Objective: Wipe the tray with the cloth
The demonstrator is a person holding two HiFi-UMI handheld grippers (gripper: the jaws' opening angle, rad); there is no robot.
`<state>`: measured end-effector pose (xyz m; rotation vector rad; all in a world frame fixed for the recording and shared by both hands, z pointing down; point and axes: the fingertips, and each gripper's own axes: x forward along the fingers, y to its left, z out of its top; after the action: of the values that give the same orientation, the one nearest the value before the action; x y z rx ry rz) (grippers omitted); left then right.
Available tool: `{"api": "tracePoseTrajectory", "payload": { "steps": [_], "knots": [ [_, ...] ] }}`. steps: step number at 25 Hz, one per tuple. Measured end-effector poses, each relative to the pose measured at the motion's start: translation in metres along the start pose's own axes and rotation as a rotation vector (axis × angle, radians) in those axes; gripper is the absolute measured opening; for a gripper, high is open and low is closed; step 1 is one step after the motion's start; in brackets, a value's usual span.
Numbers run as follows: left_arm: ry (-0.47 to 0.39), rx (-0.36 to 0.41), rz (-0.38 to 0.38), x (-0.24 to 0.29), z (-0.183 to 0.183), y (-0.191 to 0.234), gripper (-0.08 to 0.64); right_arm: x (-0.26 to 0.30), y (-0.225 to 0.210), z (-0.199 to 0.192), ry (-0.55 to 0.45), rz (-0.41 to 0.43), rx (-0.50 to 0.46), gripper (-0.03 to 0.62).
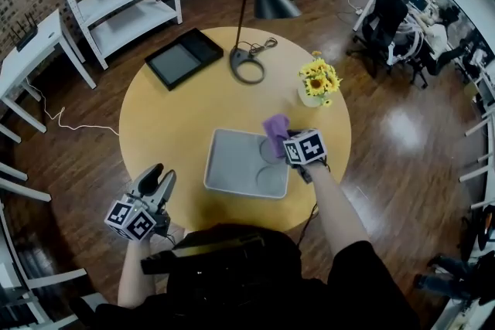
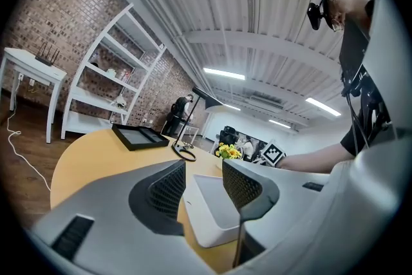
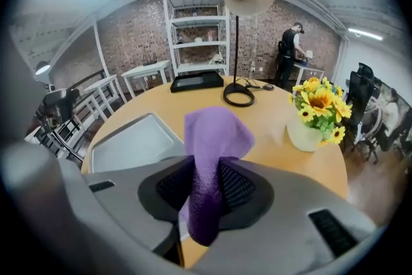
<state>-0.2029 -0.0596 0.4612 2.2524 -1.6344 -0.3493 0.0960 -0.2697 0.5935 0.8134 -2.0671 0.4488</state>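
Right tool [image 3: 207, 187] clamped on purple cloth [image 3: 215, 132] | cloth over tray's [image 1: 232, 158] far right corner, seemingly not touching | soft, light, floppy (free end flops over): grip it bunched, mid-fold | left tool [image 2: 201, 187] slightly parted, empty, by tabletop [image 1: 178, 120] edge.

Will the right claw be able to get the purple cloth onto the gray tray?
Probably yes: the right claw, shut on the purple cloth, hangs by the tray's right edge, nothing between.

Bright, even light from ceiling strips [image 2: 224, 74]. Soft glare on floor [image 1: 404, 127] right of surface [image 1: 178, 127]. Gripper views fisheye, corners vignetted dark; right gripper [image 3: 206, 187] near lens, seemingly soft-focused.
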Motion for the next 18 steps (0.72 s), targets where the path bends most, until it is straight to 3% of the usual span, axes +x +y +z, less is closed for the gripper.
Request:
{"api": "tracePoseTrajectory", "payload": {
  "steps": [2,7,12,18],
  "knots": [
    [-0.010,-0.006,0.010,-0.005,0.002,0.003,0.176,0.009,-0.003,-0.013,0.047,-0.015,0.013,0.104],
    [-0.013,-0.035,0.028,-0.020,-0.002,0.014,0.176,0.010,-0.003,-0.016,0.017,-0.031,0.082,0.103],
    [0.003,-0.066,0.031,-0.030,-0.012,0.023,0.176,0.013,0.002,-0.014,0.052,-0.094,0.091,0.098],
    [0.018,-0.058,0.005,-0.035,-0.010,0.029,0.161,0.023,0.033,-0.001,0.029,-0.085,0.095,0.094]
  ]
}}
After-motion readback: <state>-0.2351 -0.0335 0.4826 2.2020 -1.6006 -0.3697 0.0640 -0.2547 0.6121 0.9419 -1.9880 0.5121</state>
